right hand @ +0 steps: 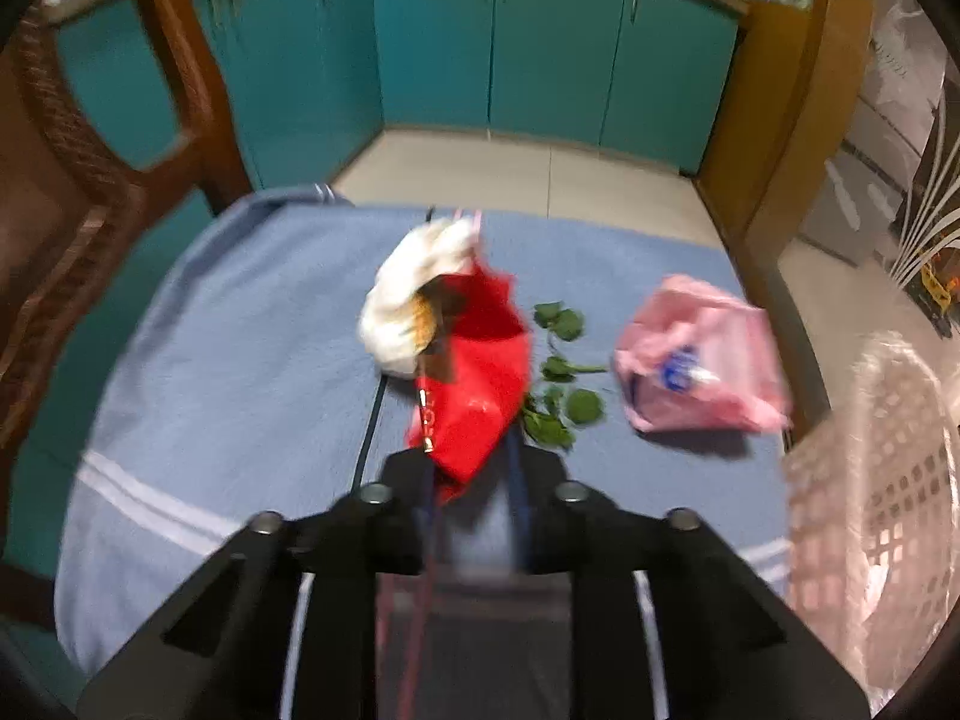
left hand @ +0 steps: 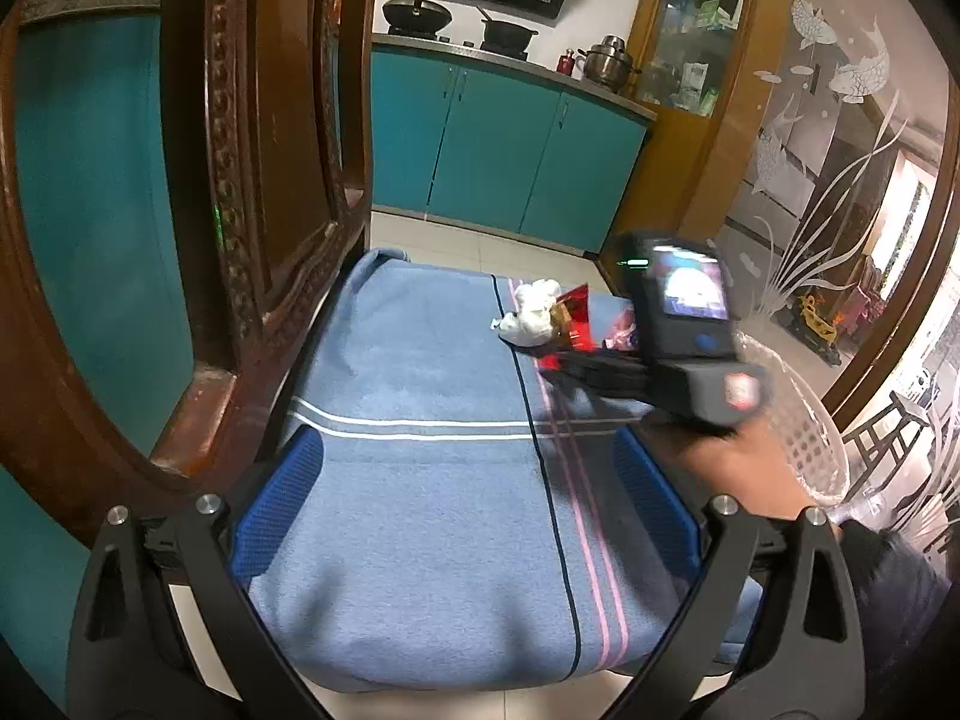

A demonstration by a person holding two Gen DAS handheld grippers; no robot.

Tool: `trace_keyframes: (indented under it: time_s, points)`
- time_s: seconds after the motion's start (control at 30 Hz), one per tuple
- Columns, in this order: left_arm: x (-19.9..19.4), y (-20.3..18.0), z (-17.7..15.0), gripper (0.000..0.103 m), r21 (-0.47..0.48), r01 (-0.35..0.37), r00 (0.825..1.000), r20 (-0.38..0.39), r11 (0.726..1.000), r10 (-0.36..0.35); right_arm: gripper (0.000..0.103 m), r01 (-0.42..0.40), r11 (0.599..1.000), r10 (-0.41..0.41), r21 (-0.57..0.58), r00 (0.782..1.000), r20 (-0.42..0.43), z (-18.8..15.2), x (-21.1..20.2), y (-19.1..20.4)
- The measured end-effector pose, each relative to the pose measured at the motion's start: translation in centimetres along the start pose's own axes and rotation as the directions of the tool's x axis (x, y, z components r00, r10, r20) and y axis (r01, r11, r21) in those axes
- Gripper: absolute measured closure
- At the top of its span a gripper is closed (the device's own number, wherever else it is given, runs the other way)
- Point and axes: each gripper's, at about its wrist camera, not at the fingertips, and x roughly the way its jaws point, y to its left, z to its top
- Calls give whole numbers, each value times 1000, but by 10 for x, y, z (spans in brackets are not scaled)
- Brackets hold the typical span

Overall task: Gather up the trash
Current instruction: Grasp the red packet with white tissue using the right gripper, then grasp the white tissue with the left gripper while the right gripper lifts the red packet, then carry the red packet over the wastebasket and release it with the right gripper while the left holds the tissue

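Trash lies on a blue striped cloth point(right hand: 240, 360): a crumpled white tissue point(right hand: 414, 294), a red wrapper point(right hand: 480, 378), green leaves point(right hand: 561, 372) and a pink plastic bag point(right hand: 702, 360). In the right wrist view my right gripper point(right hand: 471, 468) has its jaws narrow around the near end of the red wrapper; the view is blurred. In the left wrist view the tissue point(left hand: 531, 315) and red wrapper point(left hand: 576, 315) lie far ahead, with the right gripper point(left hand: 606, 363) by them. My left gripper point(left hand: 468, 516) is open and empty over the cloth's near part.
A dark wooden chair frame point(left hand: 240, 180) stands at the left. A translucent plastic basket point(right hand: 870, 510) is at the right edge of the cloth, also in the left wrist view point(left hand: 798, 420). Teal cabinets point(right hand: 540, 48) line the far wall across a tiled floor.
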Motion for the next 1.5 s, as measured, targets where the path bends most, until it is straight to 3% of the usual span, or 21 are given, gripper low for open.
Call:
trace_keyframes:
  time_s: [0.1,0.27,0.37,0.57,0.63,0.67,0.7,0.73,0.77,0.83,0.9,1.0,1.13,1.3,1.5]
  points:
    - [8,-2,-3,6,14,-2,1000,-14,1000,2,89,-101,994,96,51,991,90,-27,-64,-24]
    - [34,-13,-6,6,73,5,998,-57,997,-1,89,-194,965,149,174,958,245,-81,-156,-68]
    - [63,-25,-2,6,130,13,995,-98,991,-1,89,-246,933,172,264,946,275,-101,-172,-91]
    - [131,-63,27,7,212,23,989,-150,977,10,89,-234,944,161,234,943,291,-100,-179,-94]
    - [165,-71,35,9,244,-31,978,-194,969,80,89,-254,938,181,235,940,290,-99,-177,-92]
    - [179,-70,36,14,248,-62,968,-222,967,119,89,-257,940,187,225,938,291,-96,-174,-91]
    - [193,-67,37,30,238,-75,957,-254,968,137,89,-259,942,191,215,937,293,-95,-175,-93]
    - [209,-60,36,66,211,-74,941,-309,975,138,89,-259,945,194,201,936,294,-94,-175,-90]
    - [215,-56,34,85,209,-97,928,-335,973,165,89,-260,946,196,194,935,295,-93,-176,-88]
    - [206,-53,36,85,199,-91,937,-315,976,152,89,-275,942,213,190,932,295,-92,-177,-87]
    - [171,-53,39,85,179,-69,959,-259,981,115,89,-282,942,222,183,930,294,-92,-179,-86]
    - [92,-55,37,85,174,-15,987,-156,985,43,89,-294,938,235,183,928,288,-93,-181,-84]
    - [-3,-51,20,84,162,29,998,-54,986,-21,89,-292,945,246,145,932,267,-96,-180,-71]
    - [-26,-31,-2,84,72,21,1000,3,997,-22,89,-268,957,237,112,943,232,-102,-172,-54]
    - [-4,-35,-16,84,138,23,999,-32,990,-19,89,-243,966,220,92,953,208,-105,-165,-42]
